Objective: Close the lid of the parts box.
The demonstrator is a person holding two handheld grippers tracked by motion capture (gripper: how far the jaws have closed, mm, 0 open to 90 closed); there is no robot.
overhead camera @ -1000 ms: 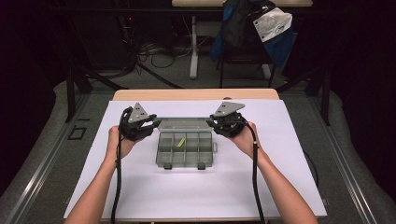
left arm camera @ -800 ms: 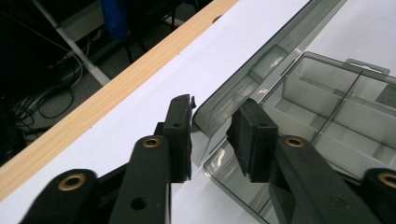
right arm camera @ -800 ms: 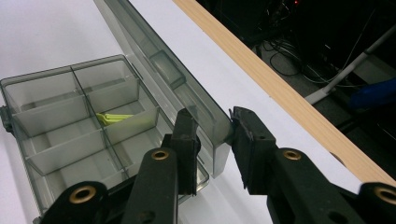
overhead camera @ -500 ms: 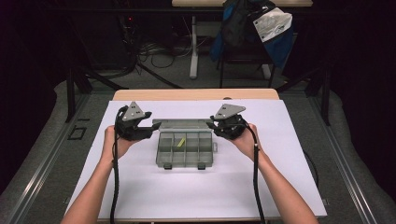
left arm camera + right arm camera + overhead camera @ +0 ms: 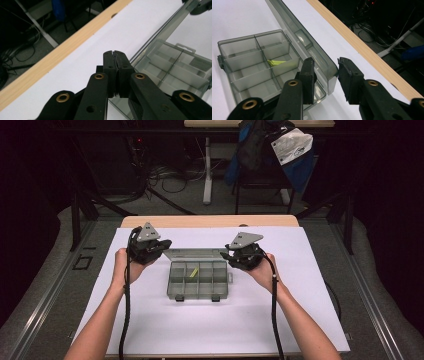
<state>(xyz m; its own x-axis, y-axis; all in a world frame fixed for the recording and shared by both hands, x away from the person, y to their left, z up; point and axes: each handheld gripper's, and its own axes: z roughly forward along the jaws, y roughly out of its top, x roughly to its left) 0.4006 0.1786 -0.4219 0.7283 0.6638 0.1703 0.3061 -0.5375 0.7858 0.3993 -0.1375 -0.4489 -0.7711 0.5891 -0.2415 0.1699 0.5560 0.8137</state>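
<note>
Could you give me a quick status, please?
Left tongs shut, beside lid. Right tongs open around lid corner. Box open, yellow piece inside.

- The left gripper (image 5: 159,246) is held in the person's left hand (image 5: 123,266), bare forearm reaching in from the bottom of the high view. Its jaws are pressed together.
- The right gripper (image 5: 229,255) sits in the right hand (image 5: 261,270), jaws parted with a clear gap between them.
</note>
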